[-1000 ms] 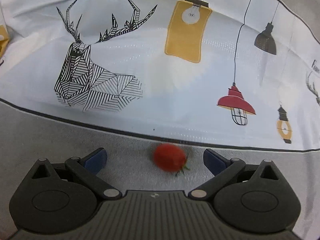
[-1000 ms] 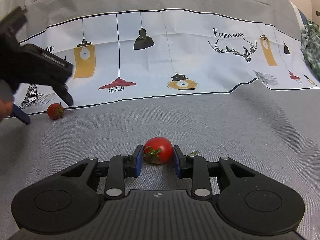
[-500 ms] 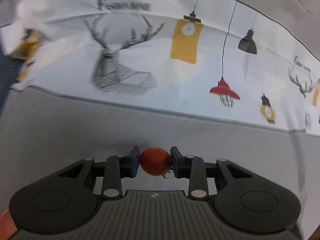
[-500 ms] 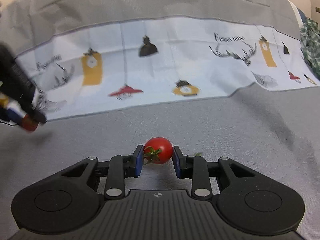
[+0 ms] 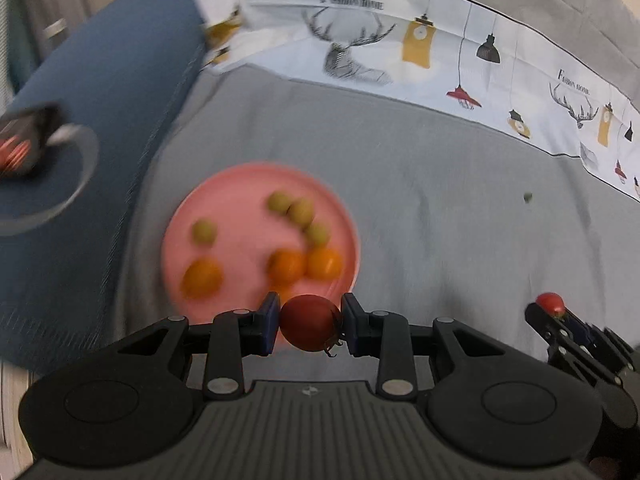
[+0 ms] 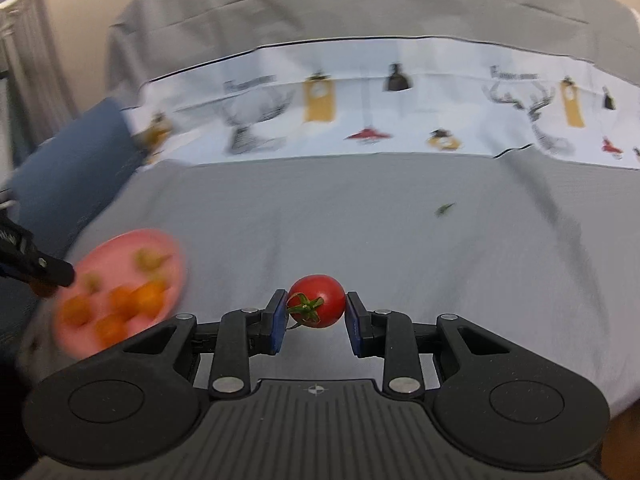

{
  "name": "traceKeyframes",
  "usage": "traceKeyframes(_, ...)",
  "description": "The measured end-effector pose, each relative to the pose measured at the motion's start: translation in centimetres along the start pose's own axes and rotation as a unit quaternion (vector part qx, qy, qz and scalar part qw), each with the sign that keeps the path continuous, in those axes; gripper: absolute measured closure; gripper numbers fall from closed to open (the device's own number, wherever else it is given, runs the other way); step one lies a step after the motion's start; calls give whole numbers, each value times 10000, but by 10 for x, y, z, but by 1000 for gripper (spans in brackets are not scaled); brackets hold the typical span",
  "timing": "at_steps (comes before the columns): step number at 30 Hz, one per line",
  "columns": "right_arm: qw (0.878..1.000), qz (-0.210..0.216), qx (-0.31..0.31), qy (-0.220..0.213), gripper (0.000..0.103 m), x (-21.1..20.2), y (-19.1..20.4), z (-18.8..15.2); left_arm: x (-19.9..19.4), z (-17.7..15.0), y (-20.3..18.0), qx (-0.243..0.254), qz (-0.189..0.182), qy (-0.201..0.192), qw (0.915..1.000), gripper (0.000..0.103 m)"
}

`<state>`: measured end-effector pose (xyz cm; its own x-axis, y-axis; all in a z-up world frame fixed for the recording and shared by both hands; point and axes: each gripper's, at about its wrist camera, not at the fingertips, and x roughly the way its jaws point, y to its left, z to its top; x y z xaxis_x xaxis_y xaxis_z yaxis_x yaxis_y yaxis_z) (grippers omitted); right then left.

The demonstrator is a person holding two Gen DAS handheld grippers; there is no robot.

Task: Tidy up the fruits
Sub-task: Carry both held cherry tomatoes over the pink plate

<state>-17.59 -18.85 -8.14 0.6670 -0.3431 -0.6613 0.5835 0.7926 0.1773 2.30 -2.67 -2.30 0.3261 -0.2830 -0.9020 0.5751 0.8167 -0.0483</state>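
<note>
The left gripper (image 5: 309, 322) pinches a round, smooth, dark red tomato (image 5: 310, 323) between its blue pads, the stalk end turned toward the right pad. The right gripper (image 6: 317, 308) clamps a second glossy tomato (image 6: 318, 306), its green star-shaped stalk facing the left pad. Past the left jaws lies a flat, round pink plate (image 5: 240, 184), blurred, holding small yellow-green fruits (image 5: 301, 213) and orange ones (image 5: 324, 263); its near rim sits just behind the held tomato. The plate rests on a matte grey woven cloth (image 5: 440, 200), open and bare to the right except for a small green scrap (image 6: 445, 209). A blue cushion (image 5: 100, 120) borders the plate's left side. Farther back runs a white printed sheet (image 6: 400, 120) with deer and lamp designs.
</note>
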Motion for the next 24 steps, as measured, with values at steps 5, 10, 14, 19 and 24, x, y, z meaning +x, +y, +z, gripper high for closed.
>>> traceKeyframes(5, 9988, 413, -239, -51, 71, -44, 39, -10, -39, -44, 36, -282, 65, -124, 9995, 66)
traceKeyframes(10, 9962, 533, -641, -237, 71, -74, 68, -16, -65, -71, 62, -547, 157, -348, 9978, 66)
traceKeyframes(14, 9940, 509, -884, -396, 71, -90, 80, -18, -80, -87, 75, -659, 180, -501, 9964, 66)
traceKeyframes(19, 9922, 492, -1050, -450, 71, -98, 88, -20, -86, -97, 85, -836, 165, -553, 9948, 66)
traceKeyframes(24, 9921, 444, -1086, -450, 71, -100, 88, -20, -88, -98, 87, -866, 147, -637, 9941, 66)
